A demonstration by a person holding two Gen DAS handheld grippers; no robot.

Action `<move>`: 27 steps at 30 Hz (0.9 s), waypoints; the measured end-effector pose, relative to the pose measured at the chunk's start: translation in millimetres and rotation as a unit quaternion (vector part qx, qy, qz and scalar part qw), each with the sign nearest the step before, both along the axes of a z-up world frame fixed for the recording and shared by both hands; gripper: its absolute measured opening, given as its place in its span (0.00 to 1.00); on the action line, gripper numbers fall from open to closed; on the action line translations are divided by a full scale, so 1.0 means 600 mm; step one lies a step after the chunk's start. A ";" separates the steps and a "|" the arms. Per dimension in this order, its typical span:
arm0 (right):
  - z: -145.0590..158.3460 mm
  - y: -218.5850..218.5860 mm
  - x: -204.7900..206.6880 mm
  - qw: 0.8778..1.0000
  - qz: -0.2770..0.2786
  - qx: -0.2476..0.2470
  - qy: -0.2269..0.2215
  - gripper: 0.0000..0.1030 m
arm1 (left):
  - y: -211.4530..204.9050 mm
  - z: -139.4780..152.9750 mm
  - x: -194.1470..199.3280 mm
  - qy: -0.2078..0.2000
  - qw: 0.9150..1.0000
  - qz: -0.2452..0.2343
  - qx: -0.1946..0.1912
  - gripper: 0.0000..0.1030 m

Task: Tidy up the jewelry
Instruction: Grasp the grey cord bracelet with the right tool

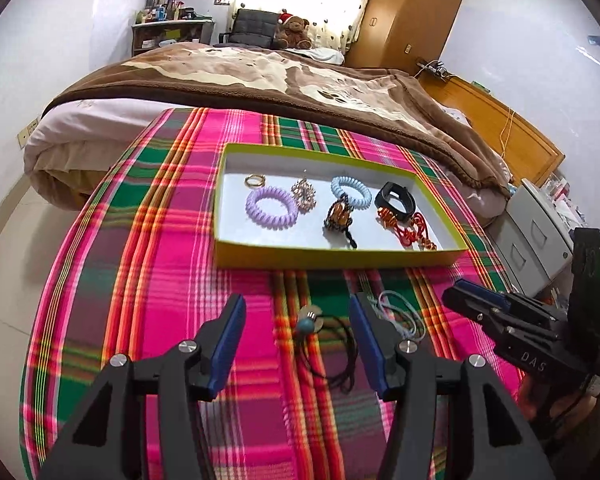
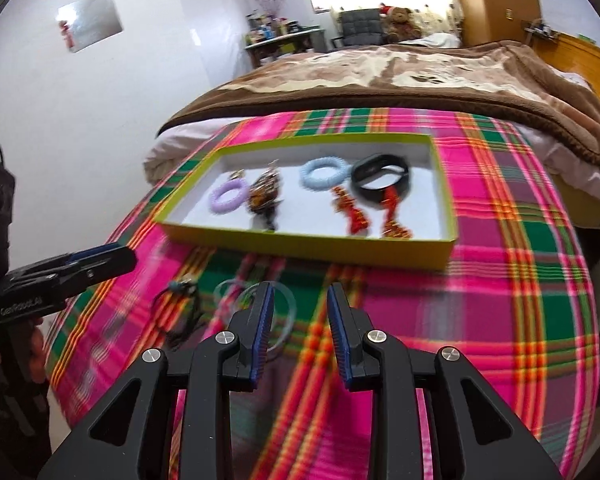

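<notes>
Lying loose on the plaid cloth (image 1: 148, 240) in front of the yellow-green tray (image 1: 340, 258): black cord necklace (image 1: 332, 344), long axis running toward the camera, bead end toward tray. Pale cord (image 1: 400, 312) just beside. Left gripper (image 1: 298, 340) wide open astride necklace, holding nothing; right gripper (image 2: 300, 332) partly open, empty.

Your left gripper (image 1: 298, 322) has black angular arms with triangular cut-outs, and each arm carries round silver screws at its joints. Its fingers (image 1: 230, 338) wear ribbed dark blue pads on the inner faces. Your right gripper (image 2: 300, 316) has the same build: black frame, silver screw heads, blue ribbed pads on the fingers (image 2: 262, 330). From the side, its black body shows small screws, white letters "DAS" and a green light. The left body has a white printed name, too blurred to read surely.
</notes>
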State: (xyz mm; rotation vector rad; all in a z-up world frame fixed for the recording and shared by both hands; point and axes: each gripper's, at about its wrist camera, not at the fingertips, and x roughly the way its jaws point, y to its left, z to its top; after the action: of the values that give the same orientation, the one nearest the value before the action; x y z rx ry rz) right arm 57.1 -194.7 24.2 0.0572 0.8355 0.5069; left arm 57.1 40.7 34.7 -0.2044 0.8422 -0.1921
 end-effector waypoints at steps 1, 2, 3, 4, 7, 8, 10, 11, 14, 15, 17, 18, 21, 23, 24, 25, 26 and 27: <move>-0.002 0.009 -0.004 1.000 0.012 -0.003 0.000 0.28 | 0.004 -0.002 -0.003 0.001 1.000 0.002 0.000 0.54; -0.004 0.017 -0.008 1.000 0.020 -0.008 0.000 0.28 | 0.009 -0.004 -0.006 0.002 1.000 0.006 -0.002 0.54; -0.007 0.027 -0.011 0.999 0.030 -0.018 0.001 0.28 | 0.013 -0.004 -0.009 0.002 1.000 0.009 -0.005 0.54; -0.009 0.032 -0.013 0.999 0.036 -0.025 0.001 0.28 | 0.017 -0.006 -0.013 0.002 1.000 0.012 -0.007 0.54; -0.015 0.050 -0.018 0.998 0.052 -0.040 0.001 0.28 | 0.031 -0.010 -0.025 0.002 1.000 0.018 -0.010 0.54; -0.017 0.055 -0.019 0.997 0.056 -0.045 0.002 0.28 | 0.035 -0.011 -0.029 0.003 1.000 0.020 -0.011 0.54; -0.021 0.064 -0.021 0.997 0.057 -0.057 0.000 0.28 | 0.041 -0.013 -0.035 0.003 1.000 0.025 -0.013 0.54; -0.024 0.068 -0.021 0.996 0.057 -0.063 0.000 0.28 | 0.045 -0.014 -0.038 0.003 1.000 0.027 -0.015 0.54; -0.031 0.080 -0.019 0.995 0.061 -0.081 0.003 0.29 | 0.052 -0.019 -0.046 0.005 0.999 0.030 -0.020 0.54; -0.034 0.083 -0.018 0.994 0.061 -0.091 0.004 0.29 | 0.054 -0.022 -0.047 0.007 0.999 0.030 -0.020 0.54; -0.039 0.090 -0.019 0.992 0.063 -0.106 0.004 0.29 | 0.058 -0.026 -0.051 0.009 0.999 0.032 -0.022 0.54; -0.041 0.092 -0.019 0.992 0.067 -0.111 0.004 0.29 | 0.061 -0.027 -0.052 0.010 0.999 0.032 -0.024 0.54; -0.045 0.096 -0.016 0.990 0.061 -0.124 0.003 0.29 | 0.066 -0.031 -0.053 0.012 0.999 0.034 -0.028 0.54; -0.046 0.096 -0.016 0.991 0.057 -0.125 0.004 0.29 | 0.068 -0.033 -0.054 0.013 0.999 0.033 -0.031 0.54; -0.047 0.096 -0.016 0.990 0.055 -0.128 0.003 0.29 | 0.068 -0.034 -0.055 0.012 0.999 0.032 -0.032 0.54; -0.047 0.097 -0.017 0.990 0.053 -0.129 0.002 0.29 | 0.069 -0.034 -0.056 0.013 0.999 0.032 -0.032 0.54; -0.047 0.097 -0.018 0.990 0.052 -0.130 0.001 0.29 | 0.070 -0.034 -0.056 0.013 0.999 0.032 -0.032 0.54; -0.047 0.097 -0.019 0.990 0.051 -0.132 0.000 0.28 | 0.069 -0.034 -0.056 0.012 0.999 0.031 -0.032 0.54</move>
State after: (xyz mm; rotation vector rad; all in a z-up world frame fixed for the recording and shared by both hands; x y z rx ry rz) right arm 45.8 -136.3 -4.0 -0.2305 0.9037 0.4883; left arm 23.5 82.2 14.3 -0.2938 0.8535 -0.1596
